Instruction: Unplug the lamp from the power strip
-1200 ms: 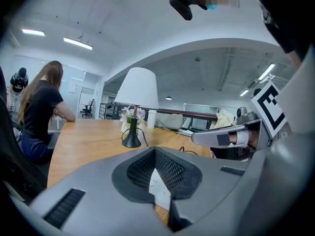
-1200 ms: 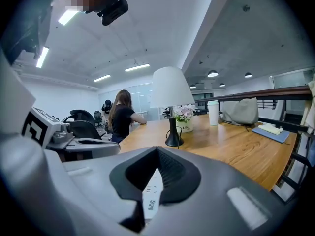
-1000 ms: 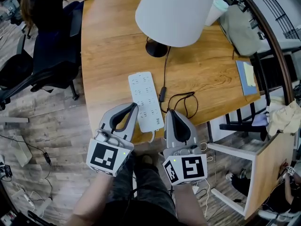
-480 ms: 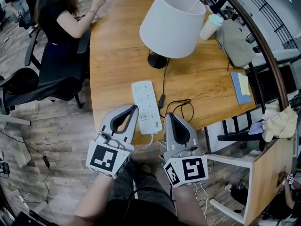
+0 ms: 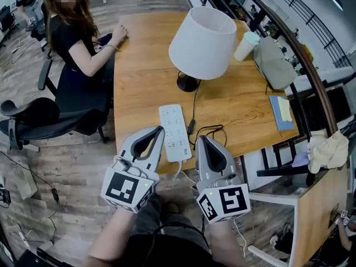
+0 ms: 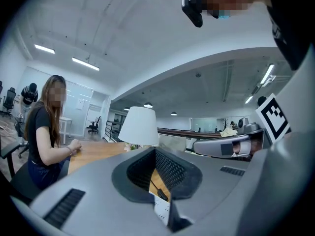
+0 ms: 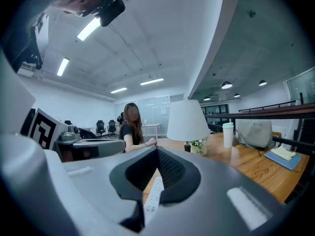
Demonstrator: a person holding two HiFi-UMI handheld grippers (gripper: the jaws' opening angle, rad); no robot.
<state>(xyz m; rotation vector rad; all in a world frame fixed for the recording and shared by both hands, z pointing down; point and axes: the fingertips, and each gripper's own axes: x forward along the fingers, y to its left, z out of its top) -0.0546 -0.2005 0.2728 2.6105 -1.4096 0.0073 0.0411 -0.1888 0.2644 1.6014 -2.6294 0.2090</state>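
While both jaw pairs sit closed on nothing, the long white plastic power strip (image 5: 174, 132) runs lengthwise ahead between left gripper (image 5: 159, 129) and right gripper (image 5: 199, 140), black lamp cord (image 5: 191, 125) nearest the right one's tips.

We look down on a curved wooden bench (image 5: 144, 65) over a grey plank floor (image 5: 61, 171), a black office chair (image 5: 30, 115) beside a seated person (image 5: 75, 38), and strip lights (image 7: 89, 28) on the white ceiling (image 7: 157, 38).

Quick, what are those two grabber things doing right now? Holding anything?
Left gripper: jaws closed, holding nothing.
Right gripper: jaws closed, holding nothing.
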